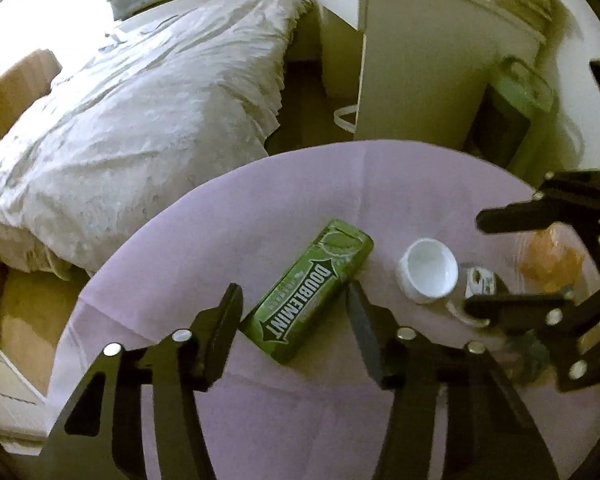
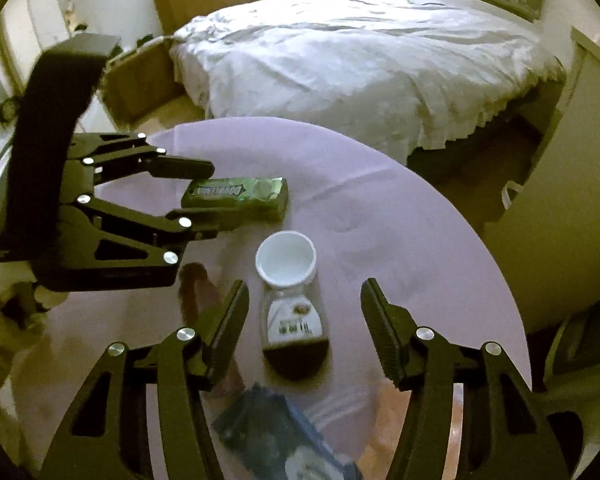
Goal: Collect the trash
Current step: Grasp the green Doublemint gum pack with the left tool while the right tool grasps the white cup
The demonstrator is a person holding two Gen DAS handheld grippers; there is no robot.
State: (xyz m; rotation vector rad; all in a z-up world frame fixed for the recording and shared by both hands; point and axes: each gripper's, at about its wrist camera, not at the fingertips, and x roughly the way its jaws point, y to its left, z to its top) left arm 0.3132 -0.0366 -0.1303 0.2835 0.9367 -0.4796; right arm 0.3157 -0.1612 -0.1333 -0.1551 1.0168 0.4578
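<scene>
Two black fingers of the left gripper [image 1: 296,304] fill the bottom of its own view, spread apart on either side of a green Doublemint gum pack [image 1: 310,290]. The pack lies flat on a round table covered with a lilac cloth [image 1: 260,208], its near end between the fingertips; whether the pads touch it cannot be told. Just right of the pack, a small white-capped bottle [image 1: 432,274] lies on its side, its wide cap facing the camera. Further right, the right gripper [image 1: 476,262] reaches in from the edge, its fingers spread either side of the bottle. Behind it sits something orange and blurred [image 1: 552,258], too unclear to name.

From the right wrist view, the left gripper [image 2: 210,200] enters at left with the gum pack [image 2: 236,196] between its fingers. The bottle [image 2: 292,304] lies at centre, cap pointing away. Its clear body shows dark liquid pooled at the near end, filling only part of it; the label print is too small to read. The right gripper [image 2: 304,304] is wide open, one finger on each side of the bottle, neither touching. Nearest the lens lies a blurred blue wrapper [image 2: 272,436]. Beyond the table stands a bed with rumpled white bedding [image 2: 360,60].
</scene>
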